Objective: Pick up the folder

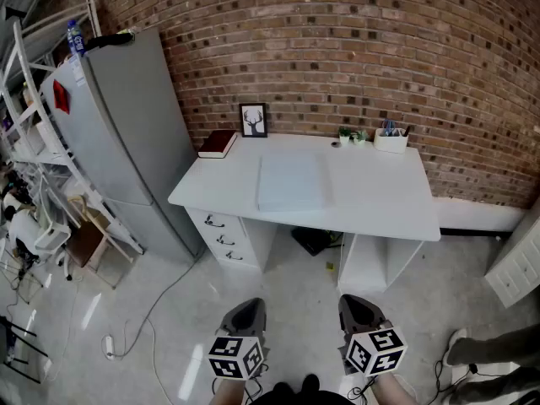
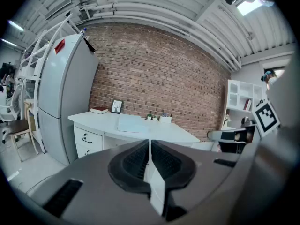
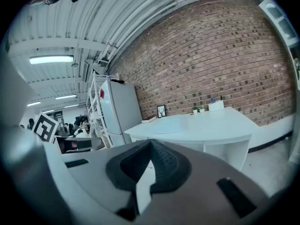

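A pale blue folder [image 1: 292,181] lies flat in the middle of a white desk [image 1: 380,201] against a brick wall; it also shows in the left gripper view as the folder [image 2: 132,123] and in the right gripper view as the folder [image 3: 171,125]. Both grippers hang low over the floor, well short of the desk. My left gripper [image 1: 245,310] is shut with nothing between its jaws. My right gripper [image 1: 355,304] is shut and empty too. From their own cameras the left gripper [image 2: 149,142] and the right gripper [image 3: 150,143] point toward the desk.
On the desk's back edge stand a red book [image 1: 218,143], a framed deer picture [image 1: 253,120], small plants [image 1: 351,135] and a white pen tray [image 1: 391,140]. A grey fridge [image 1: 126,142] stands left of the desk, white shelving [image 1: 38,116] beyond it. A cable [image 1: 148,323] runs across the floor.
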The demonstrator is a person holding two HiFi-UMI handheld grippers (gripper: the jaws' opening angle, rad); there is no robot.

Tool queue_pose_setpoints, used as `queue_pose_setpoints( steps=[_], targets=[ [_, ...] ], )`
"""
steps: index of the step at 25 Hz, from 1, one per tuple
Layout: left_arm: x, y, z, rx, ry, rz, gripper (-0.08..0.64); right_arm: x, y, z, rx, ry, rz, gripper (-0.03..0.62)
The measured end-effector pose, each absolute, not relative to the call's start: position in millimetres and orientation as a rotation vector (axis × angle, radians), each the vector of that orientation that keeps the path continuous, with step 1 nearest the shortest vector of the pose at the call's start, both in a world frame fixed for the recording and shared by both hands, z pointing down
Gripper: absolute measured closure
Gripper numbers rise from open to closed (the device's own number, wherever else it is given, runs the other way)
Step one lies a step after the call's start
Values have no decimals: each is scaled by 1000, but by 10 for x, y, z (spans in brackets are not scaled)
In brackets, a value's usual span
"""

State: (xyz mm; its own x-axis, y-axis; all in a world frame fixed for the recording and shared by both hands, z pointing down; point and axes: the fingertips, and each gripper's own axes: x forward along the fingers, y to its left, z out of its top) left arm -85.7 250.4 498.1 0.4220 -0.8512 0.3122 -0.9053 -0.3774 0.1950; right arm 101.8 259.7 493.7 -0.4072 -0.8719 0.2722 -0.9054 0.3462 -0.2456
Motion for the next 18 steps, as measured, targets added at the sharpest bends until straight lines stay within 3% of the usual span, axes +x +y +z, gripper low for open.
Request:
queue_pose_setpoints(
  steps=[18],
  targets=[
    [-668, 2417, 4934, 2358, -1539, 198, 532, 1184, 2477, 4856, 1678, -2521, 461, 591]
  ],
)
